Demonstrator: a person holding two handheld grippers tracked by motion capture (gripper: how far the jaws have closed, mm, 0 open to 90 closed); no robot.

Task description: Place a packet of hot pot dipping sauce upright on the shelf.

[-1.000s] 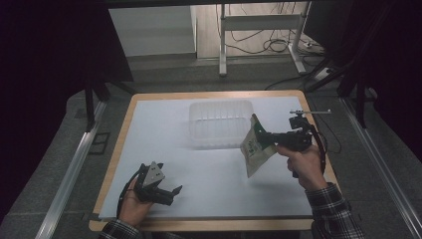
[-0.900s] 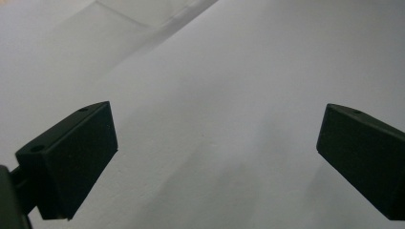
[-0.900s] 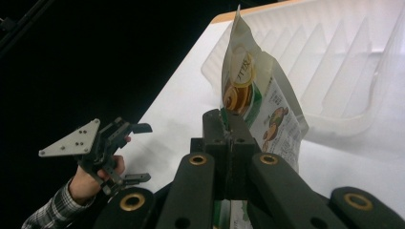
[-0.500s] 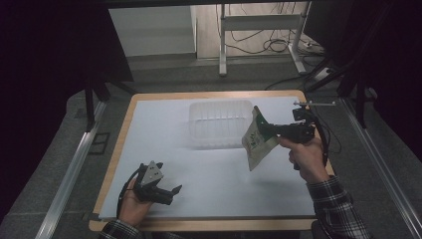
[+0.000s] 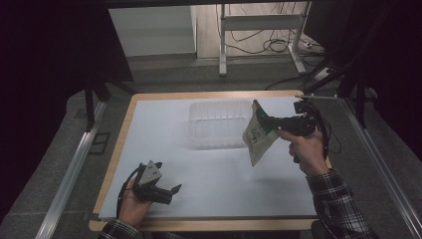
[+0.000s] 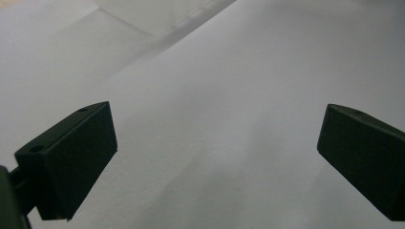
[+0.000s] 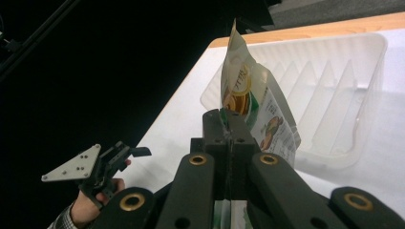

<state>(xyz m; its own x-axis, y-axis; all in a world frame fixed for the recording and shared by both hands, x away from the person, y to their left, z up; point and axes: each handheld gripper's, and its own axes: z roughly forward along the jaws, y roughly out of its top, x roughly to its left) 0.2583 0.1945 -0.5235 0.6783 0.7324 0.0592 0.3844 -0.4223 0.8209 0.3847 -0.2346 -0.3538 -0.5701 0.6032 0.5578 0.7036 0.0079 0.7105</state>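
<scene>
A beige pouch [image 5: 258, 135] printed in green and orange hangs in the air just right of a clear ribbed plastic tray [image 5: 199, 124]. My right gripper [image 5: 264, 124] is shut on the pouch's top edge. In the right gripper view the jaws meet on the pouch [image 7: 248, 95], with my right gripper [image 7: 229, 125] in front of the tray [image 7: 334, 81]. My left gripper [image 5: 173, 192] rests low at the table's front left, open and holding nothing. In the left gripper view my left gripper [image 6: 217, 157] has its black fingers [image 6: 71, 162] wide apart over bare white table.
A white sheet [image 5: 164, 149] covers the wooden table [image 5: 124, 129]. Cables trail from the right gripper near the table's right edge. A metal rail [image 5: 69, 174] runs along the left side. Desk legs and cables stand on the floor beyond.
My right hand has lifted the pouch a little higher and slightly farther back beside the tray. The left hand and its gripper have stayed where they were.
</scene>
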